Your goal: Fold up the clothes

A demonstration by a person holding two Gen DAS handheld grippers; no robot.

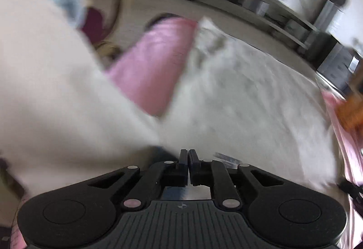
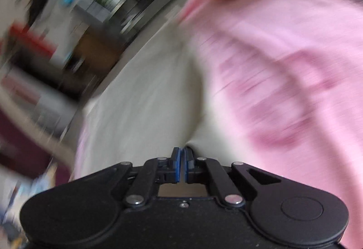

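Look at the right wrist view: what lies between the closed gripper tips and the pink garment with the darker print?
In the right wrist view, pale cream cloth runs from the right gripper up to the pink garment; nothing else lies between them.

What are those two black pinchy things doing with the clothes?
A person is folding laundry with a tool in each hand. The left tool and right tool are both shut, each seemingly pinching an edge of a whitish garment. A pink garment lies alongside. Everything is blurry, so details are hard to tell.
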